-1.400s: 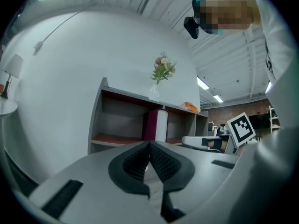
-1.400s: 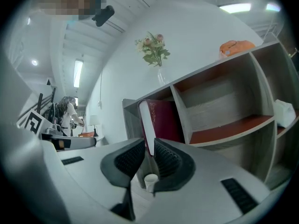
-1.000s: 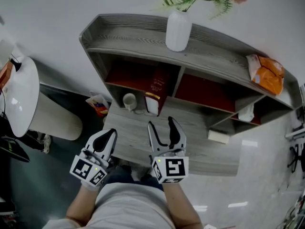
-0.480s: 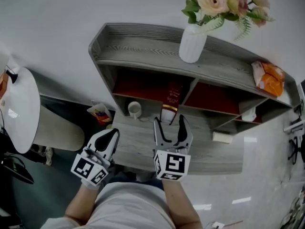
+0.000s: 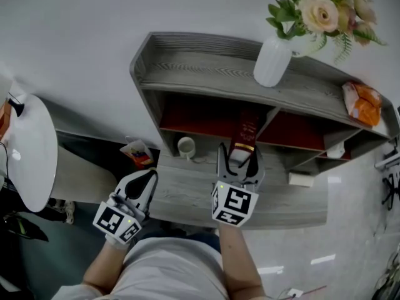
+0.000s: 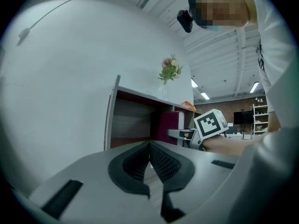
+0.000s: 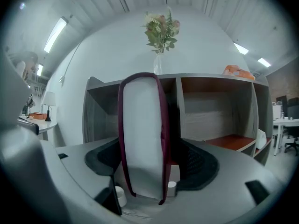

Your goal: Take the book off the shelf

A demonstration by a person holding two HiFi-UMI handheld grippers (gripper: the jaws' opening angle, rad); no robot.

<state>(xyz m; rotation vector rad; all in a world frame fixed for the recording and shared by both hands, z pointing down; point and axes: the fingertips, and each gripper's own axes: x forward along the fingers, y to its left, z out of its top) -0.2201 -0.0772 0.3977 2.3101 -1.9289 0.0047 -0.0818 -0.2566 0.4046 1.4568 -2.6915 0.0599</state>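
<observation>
A dark red book (image 5: 245, 132) with white page edges stands upright in the grey shelf (image 5: 212, 74), at the divider between two red-backed compartments. My right gripper (image 5: 238, 153) reaches into the shelf with its jaws spread wide, one on each side of the book's lower end. In the right gripper view the book (image 7: 142, 139) fills the gap between the jaws of the right gripper (image 7: 145, 160), and a slim gap shows beside it. My left gripper (image 5: 147, 175) hovers at the shelf's front left, shut and empty; the left gripper (image 6: 149, 149) shows its pads together.
A white vase (image 5: 272, 64) of flowers and an orange packet (image 5: 362, 103) sit on the shelf top. A white cup (image 5: 185, 147) stands left of the book. A small white box (image 5: 301, 180) lies on the right ledge. A white round table (image 5: 28, 149) is at far left.
My right gripper has moved forward into the shelf and spread its jaws around the book. The left gripper has stayed where it was.
</observation>
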